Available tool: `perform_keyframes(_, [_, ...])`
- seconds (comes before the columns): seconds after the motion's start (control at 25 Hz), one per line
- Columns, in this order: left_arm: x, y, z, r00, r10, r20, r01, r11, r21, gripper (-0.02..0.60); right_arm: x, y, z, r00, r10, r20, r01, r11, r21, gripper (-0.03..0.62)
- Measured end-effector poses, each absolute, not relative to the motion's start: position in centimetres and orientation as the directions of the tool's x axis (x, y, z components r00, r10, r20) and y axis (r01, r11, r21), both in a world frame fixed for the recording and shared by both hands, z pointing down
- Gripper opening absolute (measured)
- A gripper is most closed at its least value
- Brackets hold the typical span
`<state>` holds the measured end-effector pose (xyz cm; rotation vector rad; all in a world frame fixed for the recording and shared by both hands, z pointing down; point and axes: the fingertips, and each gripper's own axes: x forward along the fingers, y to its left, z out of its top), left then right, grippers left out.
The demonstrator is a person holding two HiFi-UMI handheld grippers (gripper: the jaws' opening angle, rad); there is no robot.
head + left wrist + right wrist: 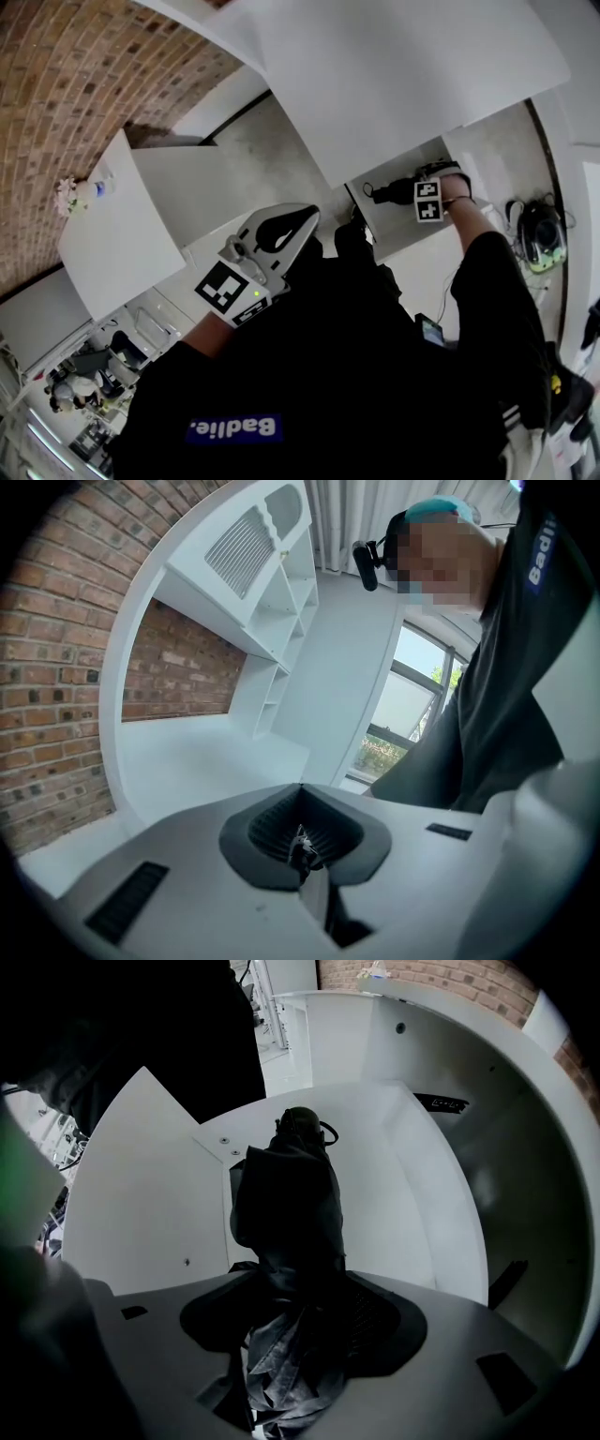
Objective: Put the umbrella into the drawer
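A folded black umbrella (286, 1204) lies lengthwise inside the open white drawer (412, 1194), with its strapped handle end at the far side. My right gripper (291, 1335) is shut on the umbrella's crumpled fabric end. In the head view the right gripper (405, 193) reaches down into the drawer (403, 230) under the white desk, and the umbrella (382, 194) shows as a dark shape beside it. My left gripper (298, 225) is held up near my chest, away from the drawer. Its jaws (302, 850) are shut with nothing between them.
A large white desk top (375, 66) overhangs the drawer. To the left are a white cabinet top (122, 225) with a small flower vase (75, 194) and a brick wall (66, 84). Gear lies on the floor at right (542, 234). White shelving (272, 592) hangs above.
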<state>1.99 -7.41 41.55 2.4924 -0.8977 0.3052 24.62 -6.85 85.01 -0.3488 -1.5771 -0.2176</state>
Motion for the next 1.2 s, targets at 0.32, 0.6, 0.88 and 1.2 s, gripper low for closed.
perform_keyframes(0.32, [1.0, -7.3, 42.4, 0.718, -0.57, 0.4, -0.694, -0.63, 0.35, 0.003, 23.7, -6.7, 87.8, -0.011, 0.103, 0.995, 0.372, 0.924, -0.091, 0.285])
perform_keyframes(0.6, [0.0, -6.5, 42.8, 0.678, -0.589, 0.44, -0.733, -0.585, 0.347, 0.003, 22.6, -6.5, 89.7, -0.011, 0.113, 0.994, 0.38, 0.919, -0.101, 0.285])
perform_keyframes(0.88, [-0.7, -5.8, 43.1, 0.664, -0.598, 0.449, -0.746, -0.572, 0.341, 0.003, 22.1, -6.6, 90.2, -0.013, 0.119, 0.993, 0.372, 0.922, -0.106, 0.29])
perform_keyframes(1.2, [-0.8, -5.6, 42.0, 0.713, -0.585, 0.386, -0.7, -0.625, 0.346, 0.003, 21.7, -6.4, 87.6, -0.04, 0.063, 0.997, 0.254, 0.966, -0.051, 0.288])
